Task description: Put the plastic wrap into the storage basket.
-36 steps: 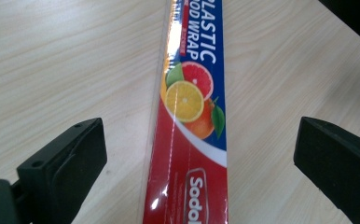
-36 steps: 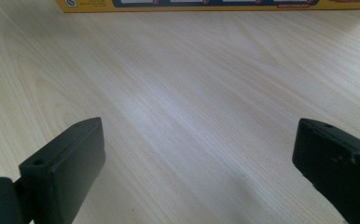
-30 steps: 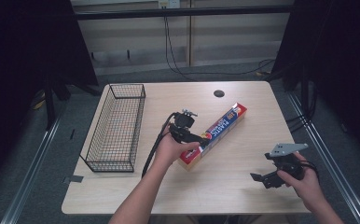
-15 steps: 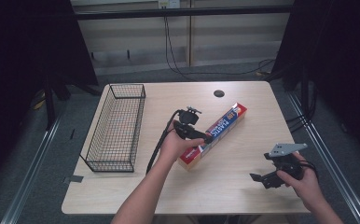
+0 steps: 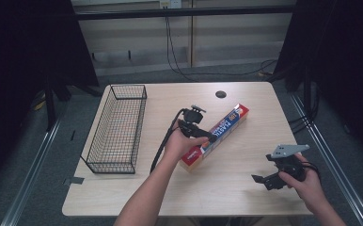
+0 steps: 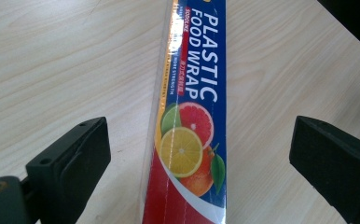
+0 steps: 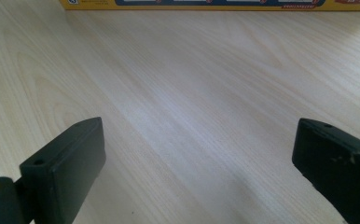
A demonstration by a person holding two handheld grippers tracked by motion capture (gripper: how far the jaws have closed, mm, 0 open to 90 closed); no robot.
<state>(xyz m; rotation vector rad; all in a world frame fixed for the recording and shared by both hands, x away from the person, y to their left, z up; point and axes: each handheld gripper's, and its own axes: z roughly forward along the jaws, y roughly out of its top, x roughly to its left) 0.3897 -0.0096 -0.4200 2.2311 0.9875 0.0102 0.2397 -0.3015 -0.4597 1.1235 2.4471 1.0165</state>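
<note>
Dark curtains close off both sides of the room, and a pale wood-grain desk (image 5: 245, 197) stands in the middle with black cables hanging down the far wall behind it. On the desk lies a long, narrow cardboard box of plastic wrap (image 6: 187, 116), blue and red with a yellow edge; white capitals along its top read "PLASTIC FOOD WRAP", with smaller print beside them too fine to read, and below the lettering are pictures of a grapefruit half, a lemon slice, a lime and an orange with a leaf. In the high view the box (image 5: 219, 134) runs diagonally from near-left to far-right across the middle of the desk.

A black wire basket (image 5: 116, 129), oblong and open-topped, sits at the left side of the desk, well apart from the box. A small round black disc (image 5: 221, 94) is set in the desk near its far edge. Nothing lies between the box and either tool.

The left hand-held gripper (image 5: 211, 137) hangs over the near half of the box, its jaws spread wide on either side of it and touching nothing. The right hand-held gripper (image 5: 260, 179) is low over the bare desk at the near right, well apart from the box, jaws likewise wide apart and empty; its own view catches the box's yellow edge (image 7: 215, 4) across the far side.
</note>
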